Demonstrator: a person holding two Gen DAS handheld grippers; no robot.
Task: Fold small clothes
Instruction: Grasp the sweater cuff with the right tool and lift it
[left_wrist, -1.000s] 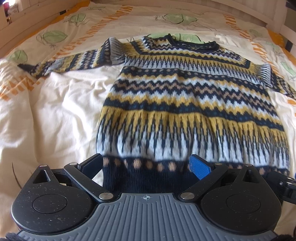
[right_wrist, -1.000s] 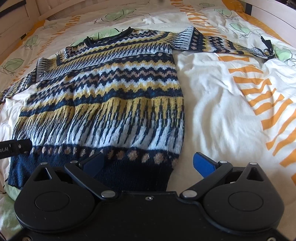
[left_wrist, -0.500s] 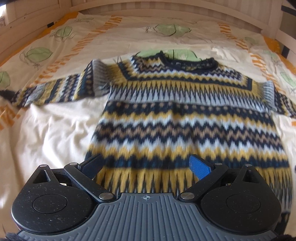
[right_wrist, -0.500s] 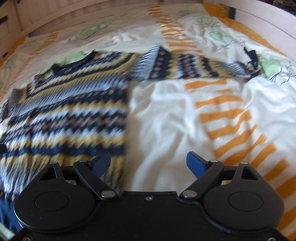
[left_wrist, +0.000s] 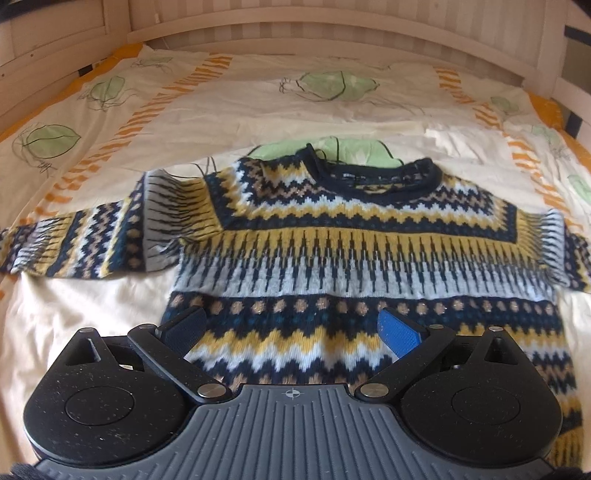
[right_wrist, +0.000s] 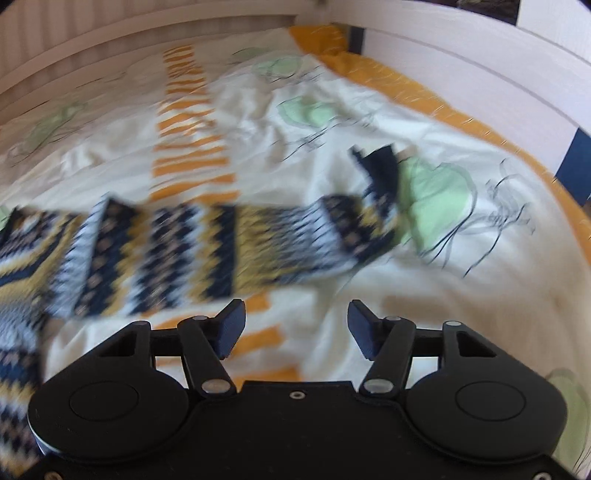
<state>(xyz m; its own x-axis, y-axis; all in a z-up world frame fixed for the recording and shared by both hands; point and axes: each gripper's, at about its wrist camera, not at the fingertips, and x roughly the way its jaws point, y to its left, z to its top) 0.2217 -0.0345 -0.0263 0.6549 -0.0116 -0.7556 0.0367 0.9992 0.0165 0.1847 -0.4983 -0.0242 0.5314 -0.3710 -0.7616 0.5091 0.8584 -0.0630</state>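
Observation:
A small knitted sweater (left_wrist: 354, 243) in navy, yellow, white and tan zigzags lies flat on the bed, neck at the far side and both sleeves spread out. My left gripper (left_wrist: 291, 326) is open and empty, hovering over the sweater's chest. In the right wrist view the sweater's right sleeve (right_wrist: 236, 247) stretches across, with its dark cuff (right_wrist: 380, 166) at the far end. My right gripper (right_wrist: 295, 325) is open and empty, just short of the sleeve, over the sheet. The right view is blurred.
The bed is covered by a cream sheet (left_wrist: 85, 295) with orange stripes and green leaf prints. A white wooden bed frame (left_wrist: 295, 40) runs along the far side and also along the right edge (right_wrist: 461, 81).
Both grippers have moved forward, away from the hem. The left one is now over the chest. The right one has swung right toward the right sleeve. Both stay open.

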